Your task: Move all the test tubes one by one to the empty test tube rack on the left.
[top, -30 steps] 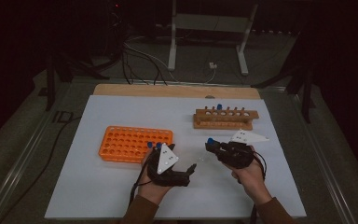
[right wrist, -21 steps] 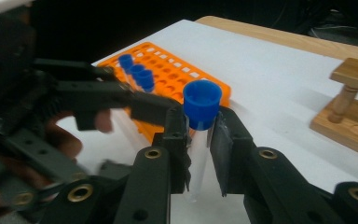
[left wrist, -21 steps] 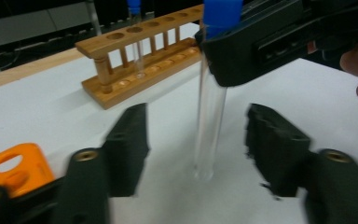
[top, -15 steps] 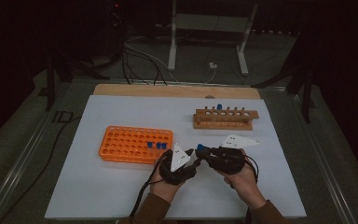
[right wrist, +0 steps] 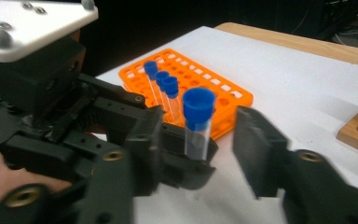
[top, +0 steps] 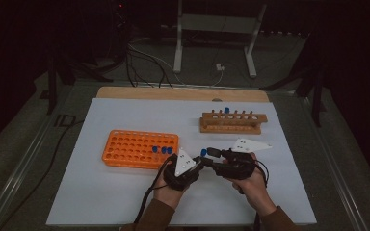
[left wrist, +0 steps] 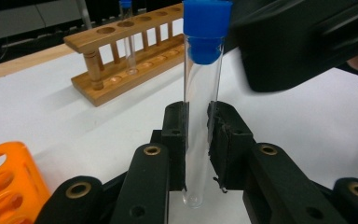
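A clear test tube with a blue cap [left wrist: 200, 107] stands upright between the pads of my left gripper [left wrist: 197, 140], which is shut on its lower half. In the high view the tube's cap [top: 204, 152] shows between the two hands at the table's front middle. My right gripper [right wrist: 200, 140] faces the left one [right wrist: 51, 93]. Its jaws have just been opening and stand on either side of the tube [right wrist: 198, 121] without touching it. One right jaw looms beside the cap in the left gripper view.
An orange rack [top: 139, 148] with three blue-capped tubes [right wrist: 163, 88] lies left of the hands. A wooden rack [top: 231, 122] with one capped tube [top: 226, 110] stands behind the right hand. White sheet covers the table [top: 101, 192].
The two hands came together from apart. My left gripper closed on the tube that the right one carried, and the right jaws opened off it.
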`<state>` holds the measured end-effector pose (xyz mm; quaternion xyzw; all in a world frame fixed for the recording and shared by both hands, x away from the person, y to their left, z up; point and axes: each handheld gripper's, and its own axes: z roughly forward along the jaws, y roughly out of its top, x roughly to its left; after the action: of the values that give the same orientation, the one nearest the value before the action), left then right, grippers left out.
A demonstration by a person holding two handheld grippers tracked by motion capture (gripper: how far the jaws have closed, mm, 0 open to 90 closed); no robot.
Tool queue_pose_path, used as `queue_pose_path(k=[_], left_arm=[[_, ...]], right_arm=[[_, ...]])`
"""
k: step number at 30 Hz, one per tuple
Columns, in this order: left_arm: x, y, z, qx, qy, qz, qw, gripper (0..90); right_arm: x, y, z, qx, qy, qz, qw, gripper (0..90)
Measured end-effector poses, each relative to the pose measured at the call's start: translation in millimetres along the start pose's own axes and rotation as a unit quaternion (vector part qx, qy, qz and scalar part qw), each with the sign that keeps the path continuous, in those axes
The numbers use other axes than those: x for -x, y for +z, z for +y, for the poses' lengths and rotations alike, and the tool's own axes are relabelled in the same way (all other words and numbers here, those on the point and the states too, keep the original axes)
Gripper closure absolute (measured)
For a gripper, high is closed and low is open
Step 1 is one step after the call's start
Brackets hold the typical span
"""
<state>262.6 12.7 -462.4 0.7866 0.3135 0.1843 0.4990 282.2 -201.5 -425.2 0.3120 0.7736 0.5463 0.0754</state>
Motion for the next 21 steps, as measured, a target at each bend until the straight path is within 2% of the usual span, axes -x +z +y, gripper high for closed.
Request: queue_pose_path(k=[9,14,21], left_arm=[[-15.1,-16.1,-3.2,0.017,-0.015,-0.001,0.9997,77.1],[-23.6,-27.4,-4.2,0.023,-0.019,0.001,0.9996,77.0],[-36.5,-46.8,-9.8,0.034,-0.021,-0.001,0.9992,77.0]], right_arm=[[12.8,-13.3,-5.5,0.008,-0.006,-0.033,0.9994,22.3],[20.0,-14.4,-13.1,-0.006,-0.011,-0.074,0.9972,15.8],[26.5,-17.6,-17.8,-0.002,-0.004,-0.099,0.9951,9.4]])
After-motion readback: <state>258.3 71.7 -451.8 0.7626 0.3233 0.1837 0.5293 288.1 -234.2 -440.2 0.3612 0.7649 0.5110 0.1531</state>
